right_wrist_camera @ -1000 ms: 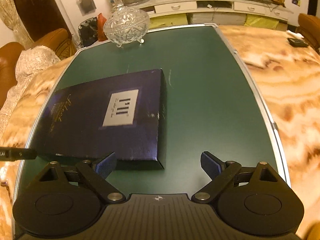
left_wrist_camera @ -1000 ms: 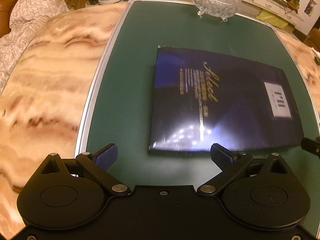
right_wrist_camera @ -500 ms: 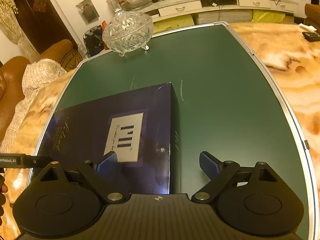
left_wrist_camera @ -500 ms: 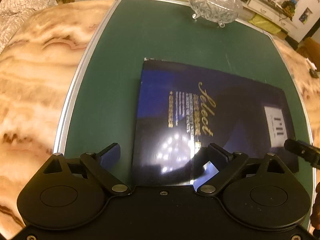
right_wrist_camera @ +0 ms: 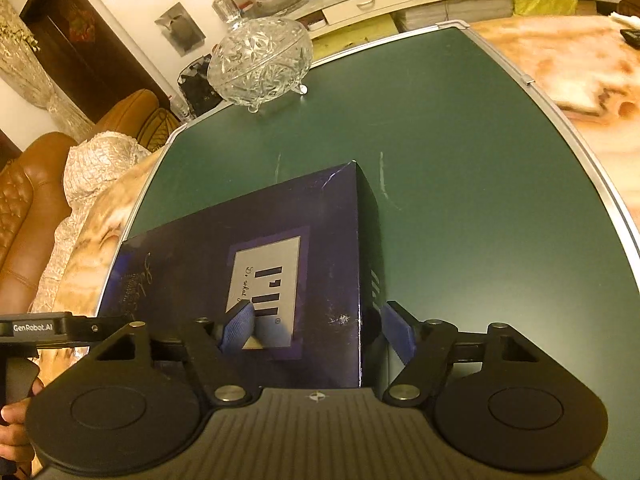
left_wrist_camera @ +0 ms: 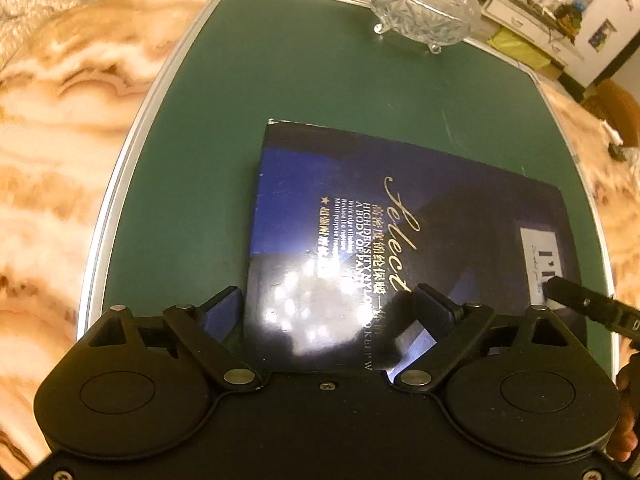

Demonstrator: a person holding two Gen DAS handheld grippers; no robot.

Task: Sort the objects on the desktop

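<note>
A flat dark blue box (left_wrist_camera: 400,236) with gold lettering and a white label lies on the green mat (left_wrist_camera: 312,76). It also shows in the right wrist view (right_wrist_camera: 280,264). My left gripper (left_wrist_camera: 330,312) is open and straddles the box's left near corner, one finger beside the box edge, the other over its lid. My right gripper (right_wrist_camera: 320,326) is open and straddles the box's right near corner, its left finger over the label, its right finger beside the box's side wall.
A cut-glass lidded bowl (left_wrist_camera: 422,0) stands at the mat's far edge; it also shows in the right wrist view (right_wrist_camera: 260,62). The mat has a metal rim (left_wrist_camera: 120,184) and lies on a marble-patterned table (left_wrist_camera: 52,140). A sofa (right_wrist_camera: 24,200) stands to the left.
Both grippers have moved forward and down onto the box's near corners. Their fingers now reach around the box edges; both stay open.
</note>
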